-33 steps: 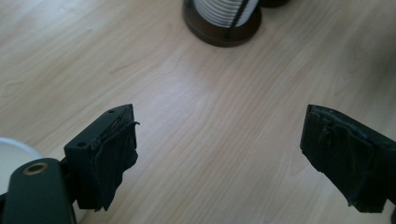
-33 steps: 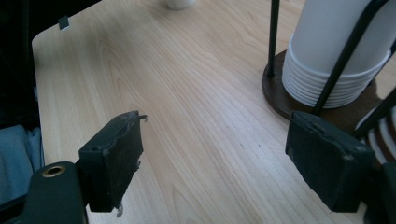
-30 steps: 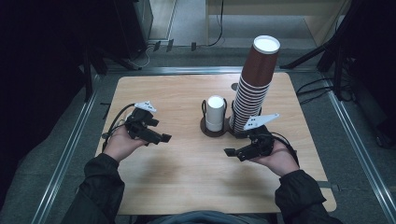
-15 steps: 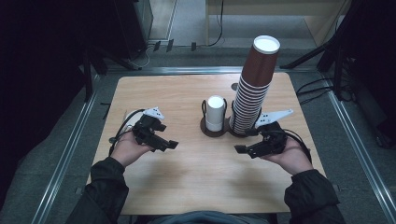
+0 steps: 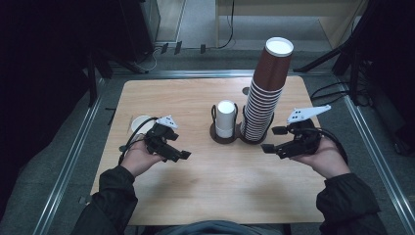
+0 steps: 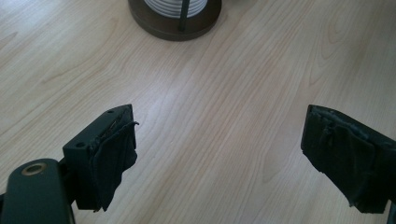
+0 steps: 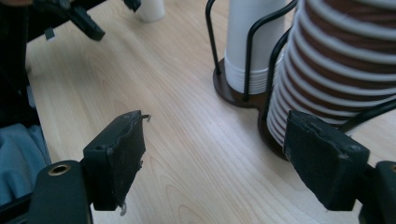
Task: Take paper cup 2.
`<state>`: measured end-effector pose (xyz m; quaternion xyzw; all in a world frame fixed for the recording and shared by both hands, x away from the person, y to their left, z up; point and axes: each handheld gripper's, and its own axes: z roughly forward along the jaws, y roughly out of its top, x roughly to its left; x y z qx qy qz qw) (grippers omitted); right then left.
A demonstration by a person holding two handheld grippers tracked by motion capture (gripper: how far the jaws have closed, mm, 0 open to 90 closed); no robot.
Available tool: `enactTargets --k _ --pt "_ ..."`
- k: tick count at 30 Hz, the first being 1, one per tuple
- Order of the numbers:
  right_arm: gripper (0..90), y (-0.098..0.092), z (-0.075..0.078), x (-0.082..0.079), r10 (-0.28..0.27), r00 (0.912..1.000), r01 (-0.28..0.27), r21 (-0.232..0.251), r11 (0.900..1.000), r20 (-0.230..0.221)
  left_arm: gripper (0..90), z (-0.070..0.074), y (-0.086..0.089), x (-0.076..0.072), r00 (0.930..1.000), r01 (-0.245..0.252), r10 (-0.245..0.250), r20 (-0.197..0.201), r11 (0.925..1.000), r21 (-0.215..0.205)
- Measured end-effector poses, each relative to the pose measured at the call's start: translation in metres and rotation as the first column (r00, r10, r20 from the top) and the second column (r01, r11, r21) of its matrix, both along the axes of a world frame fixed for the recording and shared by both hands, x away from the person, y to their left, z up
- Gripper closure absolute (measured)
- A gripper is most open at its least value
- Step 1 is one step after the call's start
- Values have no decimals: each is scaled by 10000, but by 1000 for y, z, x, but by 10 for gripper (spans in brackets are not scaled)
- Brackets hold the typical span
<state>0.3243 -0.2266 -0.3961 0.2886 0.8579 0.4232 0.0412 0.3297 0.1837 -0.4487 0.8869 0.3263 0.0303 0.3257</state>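
Both hands drawn back from the cup holder, jaws open and empty

Compared with a second ago, we see the right gripper (image 5: 274, 139) pulled back and outward from the brown cup stack (image 5: 266, 93), and the left gripper (image 5: 171, 147) slid toward the person; a loose white cup (image 5: 139, 123) now shows behind it on the worktop (image 5: 220, 186). Both sets of jaws stand apart, holding nothing. The white cup stack (image 5: 226, 118) sits in its wire holder (image 5: 215, 133) mid-worktop. We judge that no pick has begun. No readable writing anywhere.
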Motion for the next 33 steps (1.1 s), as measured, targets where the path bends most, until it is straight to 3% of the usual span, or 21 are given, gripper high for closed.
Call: enactTargets --k 9,16,21,25,33 --pt "200 -17 36 11 -73 9998 70 148 9999 184 105 -2 -8 0 9997 200 -201 -108 9997 -105" --pt "194 -21 67 29 -328 9975 335 -101 9994 630 105 -5 -10 2 9993 296 -297 -219 9996 -19" --pt "184 -20 80 41 -468 9956 482 -160 9987 808 115 -7 -10 1 9993 325 -323 -196 9994 99" --pt "179 -21 90 50 -593 9942 639 -491 9967 902 115 -8 -12 1 9990 380 -376 -259 9992 132" --pt "159 -21 119 63 -781 9894 814 -219 9964 1224 128 -11 -15 0 9982 558 -552 -217 9980 297"
